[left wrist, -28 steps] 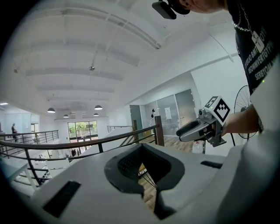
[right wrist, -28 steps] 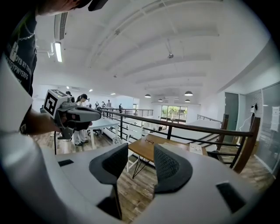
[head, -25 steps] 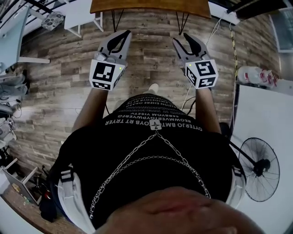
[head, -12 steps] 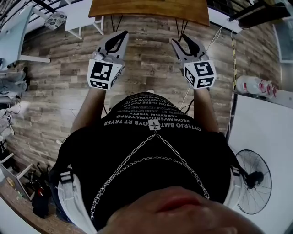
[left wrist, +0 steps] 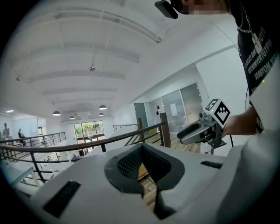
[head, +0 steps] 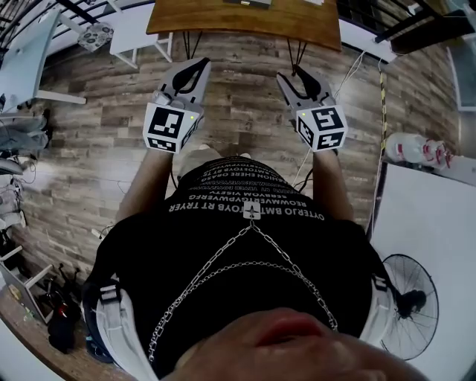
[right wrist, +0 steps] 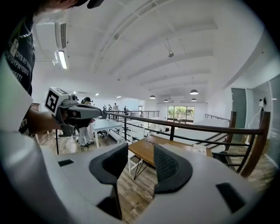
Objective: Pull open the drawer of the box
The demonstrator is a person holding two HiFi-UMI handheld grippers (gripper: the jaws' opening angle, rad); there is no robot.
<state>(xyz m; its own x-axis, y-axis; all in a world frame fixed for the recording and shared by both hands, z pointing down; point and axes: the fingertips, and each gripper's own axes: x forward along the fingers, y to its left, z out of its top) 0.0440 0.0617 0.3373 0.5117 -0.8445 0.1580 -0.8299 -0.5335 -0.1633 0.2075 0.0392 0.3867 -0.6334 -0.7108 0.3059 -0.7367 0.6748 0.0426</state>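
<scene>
Left gripper (head: 199, 67) is held short of the wooden table (head: 208, 18), jaws closed to a slit, nothing gripped. Right gripper (head: 296, 68) is held equally short of the table, jaws parted, empty. The box cannot be made out.

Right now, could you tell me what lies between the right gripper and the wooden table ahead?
In the head view, only bare plank floor and the table's thin black legs show between the right gripper and the wooden table.
</scene>
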